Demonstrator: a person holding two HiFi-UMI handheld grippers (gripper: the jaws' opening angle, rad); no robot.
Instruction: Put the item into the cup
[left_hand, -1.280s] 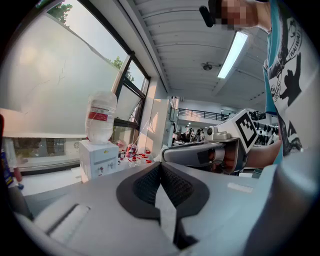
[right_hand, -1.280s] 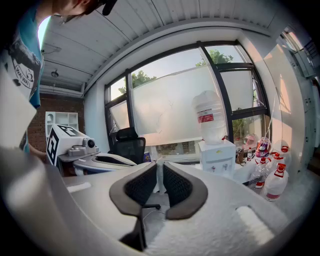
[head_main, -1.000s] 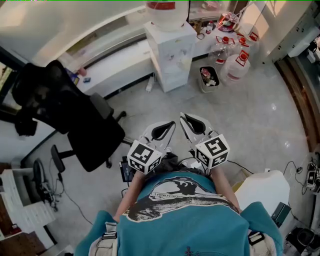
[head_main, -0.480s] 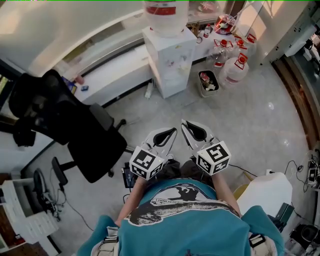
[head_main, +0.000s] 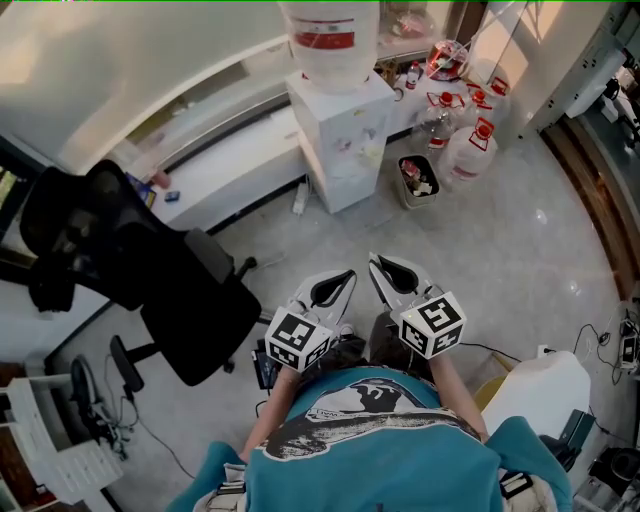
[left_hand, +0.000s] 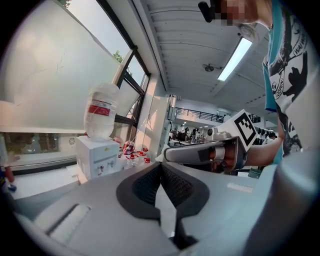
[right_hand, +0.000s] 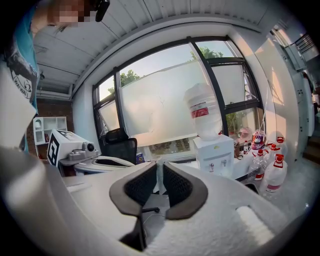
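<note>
Hanging side by side just beyond the shirt (head_main: 370, 440), left gripper (head_main: 347, 275) and right gripper (head_main: 374, 262) have jaws pressed together, empty, over the floor (head_main: 500, 260), chair (head_main: 150, 260) at left, water dispenser (head_main: 345, 130) farther; where cup and item are I cannot tell.

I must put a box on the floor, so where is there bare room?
Bare: the floor right of the bin and below the water bottles; also the strip in front of the water dispenser. Crowded: around the office chair.
</note>
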